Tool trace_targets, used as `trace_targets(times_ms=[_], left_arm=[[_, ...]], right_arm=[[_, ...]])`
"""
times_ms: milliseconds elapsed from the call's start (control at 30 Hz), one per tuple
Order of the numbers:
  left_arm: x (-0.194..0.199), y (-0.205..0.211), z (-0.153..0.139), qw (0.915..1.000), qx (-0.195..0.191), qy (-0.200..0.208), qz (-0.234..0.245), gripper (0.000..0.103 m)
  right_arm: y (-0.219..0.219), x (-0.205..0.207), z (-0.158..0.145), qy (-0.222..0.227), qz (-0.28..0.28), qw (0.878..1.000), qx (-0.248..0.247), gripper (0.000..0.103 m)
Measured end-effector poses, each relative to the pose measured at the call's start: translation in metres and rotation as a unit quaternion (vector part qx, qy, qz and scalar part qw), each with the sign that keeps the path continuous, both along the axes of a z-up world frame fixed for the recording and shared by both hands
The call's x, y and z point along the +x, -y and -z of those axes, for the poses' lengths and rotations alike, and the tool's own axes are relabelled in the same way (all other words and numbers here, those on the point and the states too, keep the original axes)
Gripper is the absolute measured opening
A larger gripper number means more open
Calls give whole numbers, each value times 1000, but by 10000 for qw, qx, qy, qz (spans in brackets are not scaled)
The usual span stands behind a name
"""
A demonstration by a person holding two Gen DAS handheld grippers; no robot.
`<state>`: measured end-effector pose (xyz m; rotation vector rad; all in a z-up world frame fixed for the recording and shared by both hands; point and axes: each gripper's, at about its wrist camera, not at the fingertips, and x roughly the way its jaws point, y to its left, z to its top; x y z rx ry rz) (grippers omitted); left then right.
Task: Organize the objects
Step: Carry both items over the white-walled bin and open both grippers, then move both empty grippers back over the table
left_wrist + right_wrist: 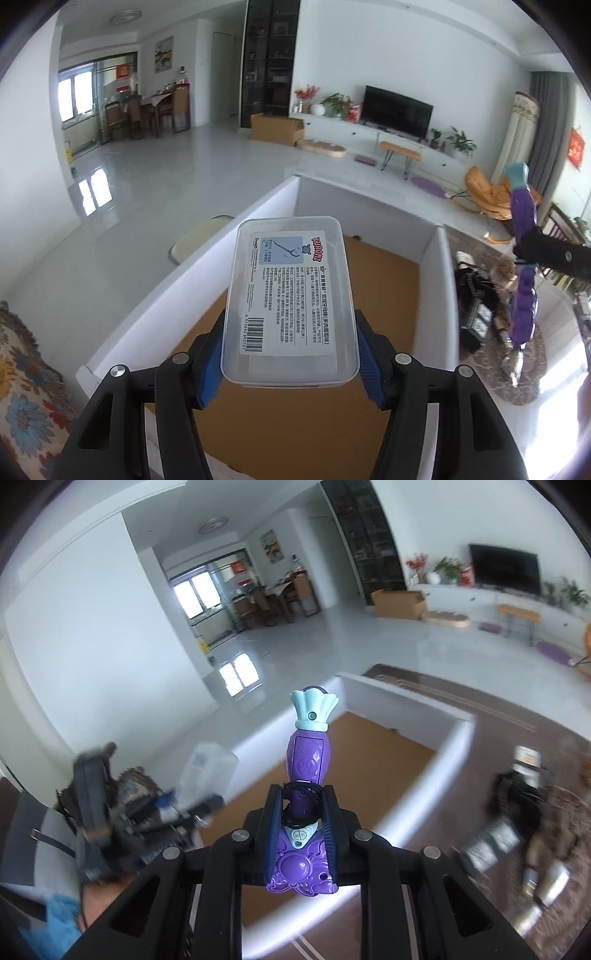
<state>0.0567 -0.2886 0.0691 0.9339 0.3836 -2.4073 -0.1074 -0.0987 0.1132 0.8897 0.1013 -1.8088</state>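
Observation:
My left gripper (290,354) is shut on a clear plastic box (291,291) with a printed label and barcode, its blue pads pressing both long sides. The box hangs over a large white-walled carton (192,266) with a brown cardboard floor. My right gripper (303,805) is shut on a purple toy wand (306,760) with a pale blue crown-shaped tip, above the same carton (406,698). The left wrist view shows the wand (522,295) at the far right, held upright. The right wrist view shows the clear box (210,768) blurred at the left.
A flower-patterned blanket (22,387) lies at the lower left. A pale round seat (199,240) stands beside the carton's left wall. Several dark items (476,295) lie on the patterned rug to the carton's right. Glossy white floor stretches beyond.

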Motion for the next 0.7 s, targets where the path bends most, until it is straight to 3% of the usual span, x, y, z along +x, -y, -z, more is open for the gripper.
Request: trace_targets(times_ms=[167,200,233,300,400,533,600,700], left_arm=[[-13,25,32,9976,226,475,-440,64],[-16,28,40,9960,304,650,-531,78],[-18,30,48,9935,339,870,-657,91],[-18,27,56,9914,255,1041,-753,92],[-6,15,51,9934,49,847,-769,92],[12,-15,26,9974,-173,253,-645,92],[7,-35,12,9991,-118,-58,-404,94],[-6,-84,2,9985,1,-466,274,94]], right_arm=[[72,-4,36,290,-152,9985,430,22],[81,-4,51,375,-160,9973,603,25],[91,-3,67,453,-121,9954,831,30],[96,-1,86,535,-61,9934,1016,65],[75,9,95,309,55,9955,896,74],[12,22,95,-270,578,9953,730,88],[-13,22,102,-597,894,9913,764,95],[-63,18,119,-1056,1404,9786,1072,95]])
